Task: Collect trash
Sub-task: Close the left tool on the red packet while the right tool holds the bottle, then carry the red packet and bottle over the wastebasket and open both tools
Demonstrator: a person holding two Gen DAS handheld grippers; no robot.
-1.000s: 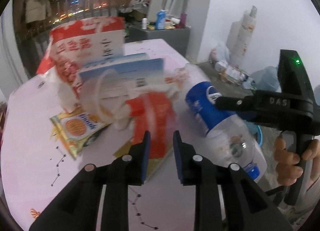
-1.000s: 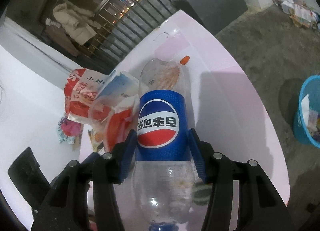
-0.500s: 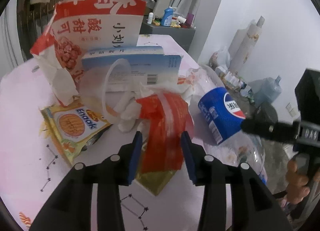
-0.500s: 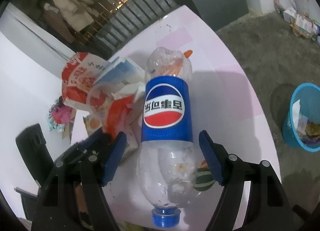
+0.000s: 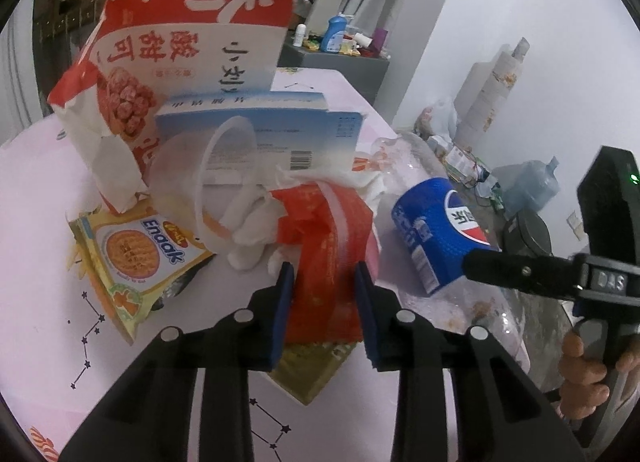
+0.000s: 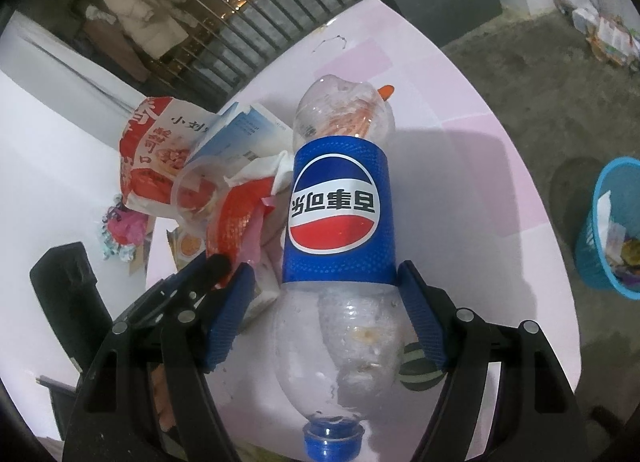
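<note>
A pile of trash lies on the pink table [image 5: 36,222]. My left gripper [image 5: 325,278] is open, its jaws on either side of a red crumpled wrapper [image 5: 326,246] that lies on the table. My right gripper [image 6: 324,282] is open around an empty Pepsi bottle [image 6: 340,218] that lies on the table with its blue cap [image 6: 334,436] toward me. The bottle also shows in the left wrist view [image 5: 436,230], right of the wrapper.
Behind the wrapper are a clear plastic cup [image 5: 208,174], white tissue [image 5: 248,230], a blue-white box [image 5: 280,130], a red-white snack bag [image 5: 172,62] and a yellow Enaak packet [image 5: 136,250]. A blue waste basket [image 6: 612,230] stands on the floor right of the table.
My left gripper opened and moved forward around the red wrapper. My right gripper let go of the Pepsi bottle, which now lies on the table between its open jaws.
</note>
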